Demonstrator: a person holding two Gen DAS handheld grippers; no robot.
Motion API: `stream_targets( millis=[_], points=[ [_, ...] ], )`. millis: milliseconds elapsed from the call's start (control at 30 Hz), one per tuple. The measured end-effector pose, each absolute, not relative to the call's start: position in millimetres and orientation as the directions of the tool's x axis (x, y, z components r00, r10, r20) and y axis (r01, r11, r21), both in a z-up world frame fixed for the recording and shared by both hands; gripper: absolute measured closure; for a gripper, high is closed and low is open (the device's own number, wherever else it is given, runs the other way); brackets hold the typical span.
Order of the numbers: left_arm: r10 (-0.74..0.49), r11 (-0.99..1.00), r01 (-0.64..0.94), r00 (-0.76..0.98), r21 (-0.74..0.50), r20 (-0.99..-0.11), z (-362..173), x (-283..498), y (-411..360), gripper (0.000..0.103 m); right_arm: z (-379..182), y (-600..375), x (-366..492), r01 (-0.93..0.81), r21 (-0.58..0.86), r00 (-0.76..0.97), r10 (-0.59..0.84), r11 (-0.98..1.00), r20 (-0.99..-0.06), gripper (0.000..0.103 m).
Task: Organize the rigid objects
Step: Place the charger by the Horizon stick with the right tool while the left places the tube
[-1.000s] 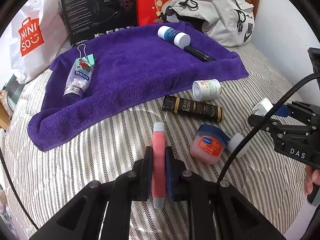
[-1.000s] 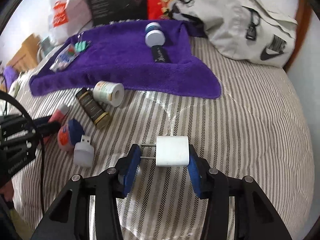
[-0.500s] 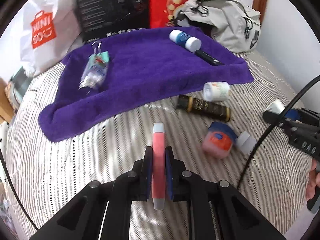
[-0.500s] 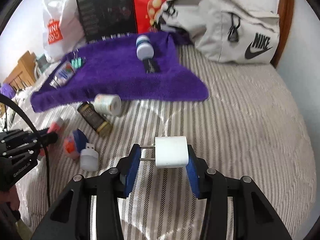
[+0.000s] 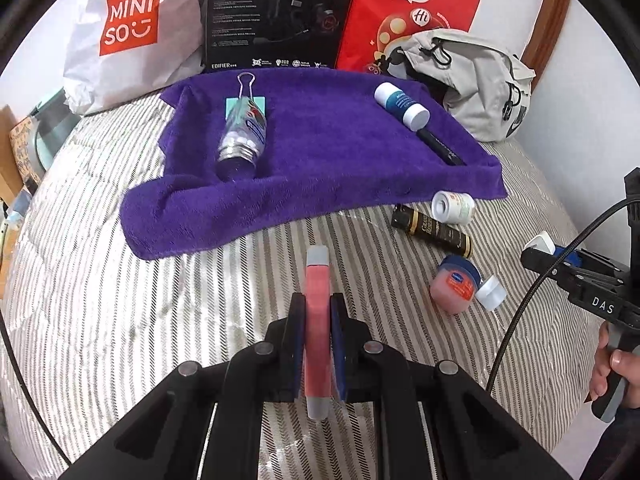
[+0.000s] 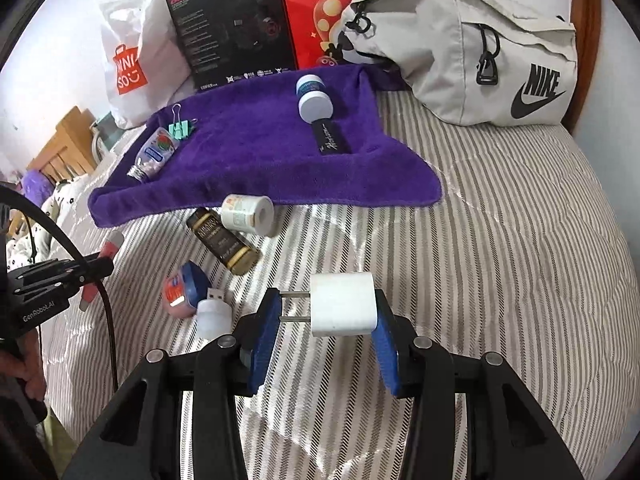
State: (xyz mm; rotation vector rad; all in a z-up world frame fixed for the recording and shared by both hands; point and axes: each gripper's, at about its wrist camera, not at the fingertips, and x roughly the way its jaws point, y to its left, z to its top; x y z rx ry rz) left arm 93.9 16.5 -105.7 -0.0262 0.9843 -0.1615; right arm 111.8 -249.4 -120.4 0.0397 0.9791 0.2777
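Left wrist view first: the left gripper is clamped on a pink tube with grey ends, held above the striped bedspread, short of the purple towel. On the towel there's a clear mint bottle with a teal binder clip right at its far end, plus a blue-and-white bottle touching a black tube. Off the towel on the right: a small white bottle, a black and gold tube just beside it, a Vaseline jar and a little white USB gadget against the jar.

Right wrist view: the right gripper is gripping a white charger plug sideways, prongs pointing at the left pad, over bare bedspread. The towel sits farther back, well apart. Behind it are a grey Nike bag, a red bag, a black Hecate box and a Miniso bag.
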Motion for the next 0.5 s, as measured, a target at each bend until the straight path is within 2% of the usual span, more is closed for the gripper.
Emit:
stream_targets(
  millis=[500],
  points=[
    [-0.14,0.99,0.106,0.579,-0.096,-0.803,-72,129,32,0.091,-78,-226,157,-0.313,0.192,0.539,0.34,0.93,-0.771,0.059]
  ],
)
